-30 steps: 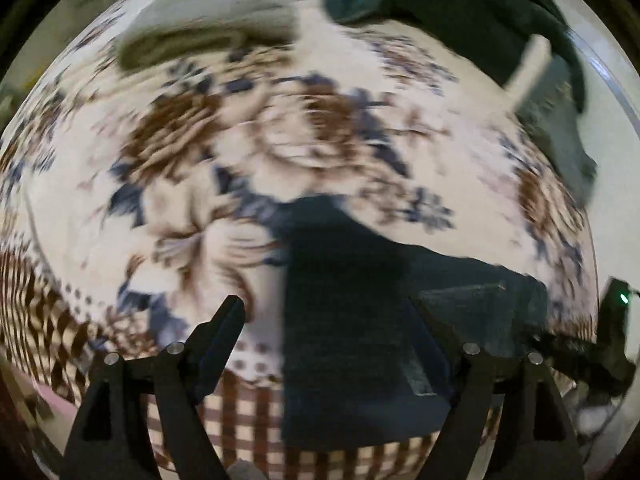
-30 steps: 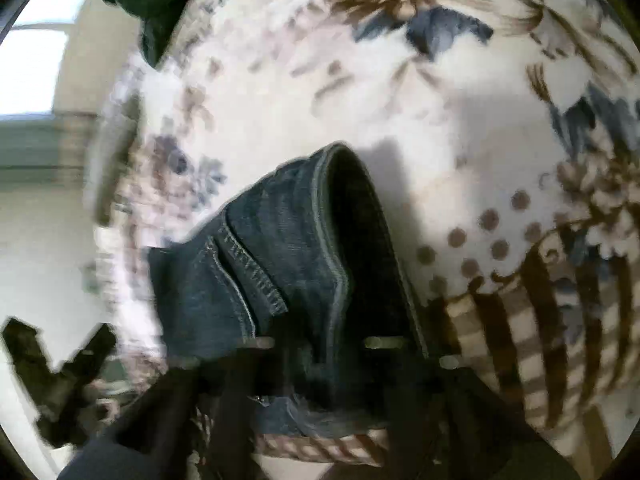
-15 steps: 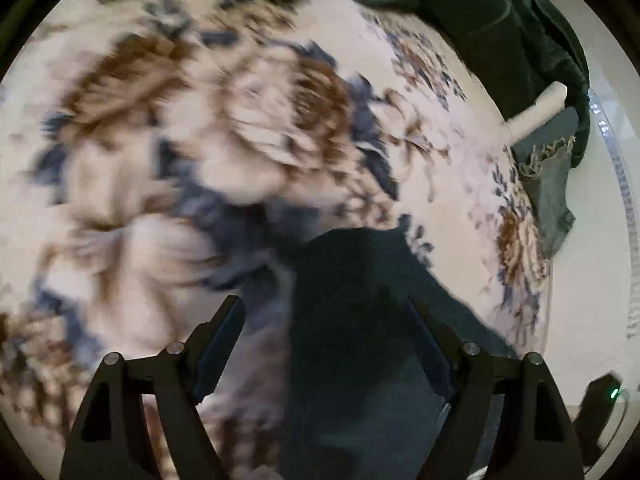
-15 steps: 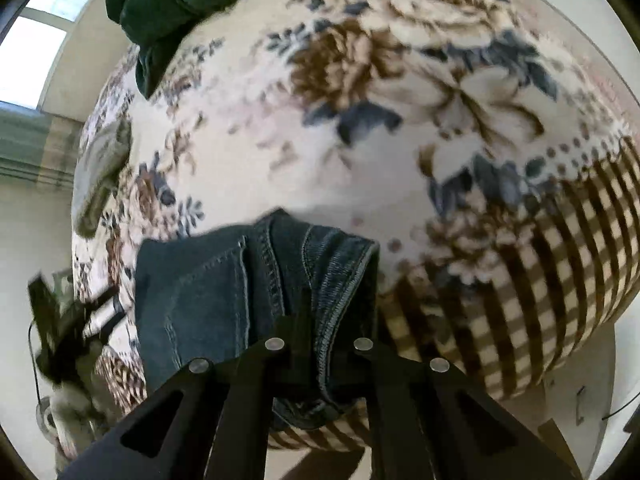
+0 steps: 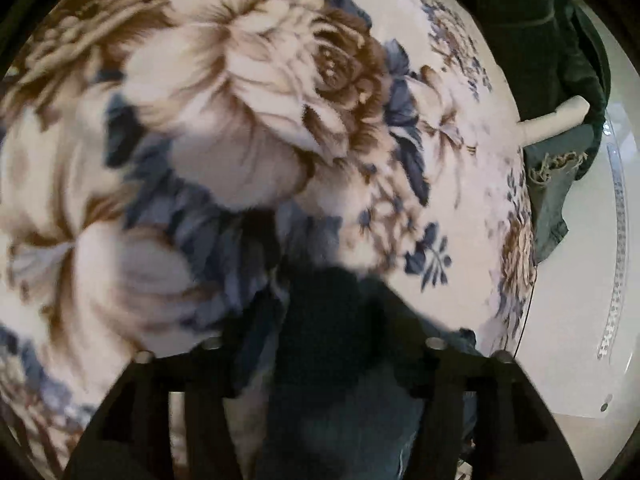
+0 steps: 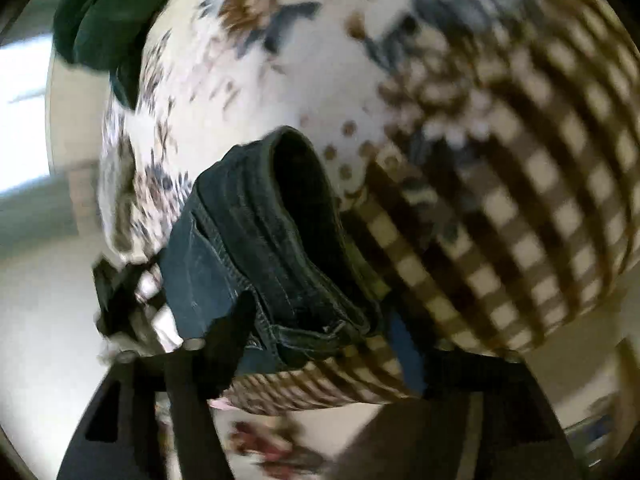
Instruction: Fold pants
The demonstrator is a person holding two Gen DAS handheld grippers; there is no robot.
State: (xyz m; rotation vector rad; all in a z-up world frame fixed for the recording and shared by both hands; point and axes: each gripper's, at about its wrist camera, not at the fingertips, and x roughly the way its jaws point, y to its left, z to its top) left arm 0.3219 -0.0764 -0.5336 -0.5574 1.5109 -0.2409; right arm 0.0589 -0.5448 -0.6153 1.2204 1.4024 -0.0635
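Right wrist view: the right hand-held gripper (image 6: 320,336) stands spread around the folded jeans (image 6: 256,240) at the checked near edge of the bed blanket (image 6: 256,92), apparently to release them, while the left hand-held gripper (image 5: 324,356), fingers apart, straddles their other end.

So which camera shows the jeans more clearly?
The right wrist view: the jeans show seams and a folded edge on the blanket. The left wrist view shows only a dark, blurred patch of them between the claw's fingers.
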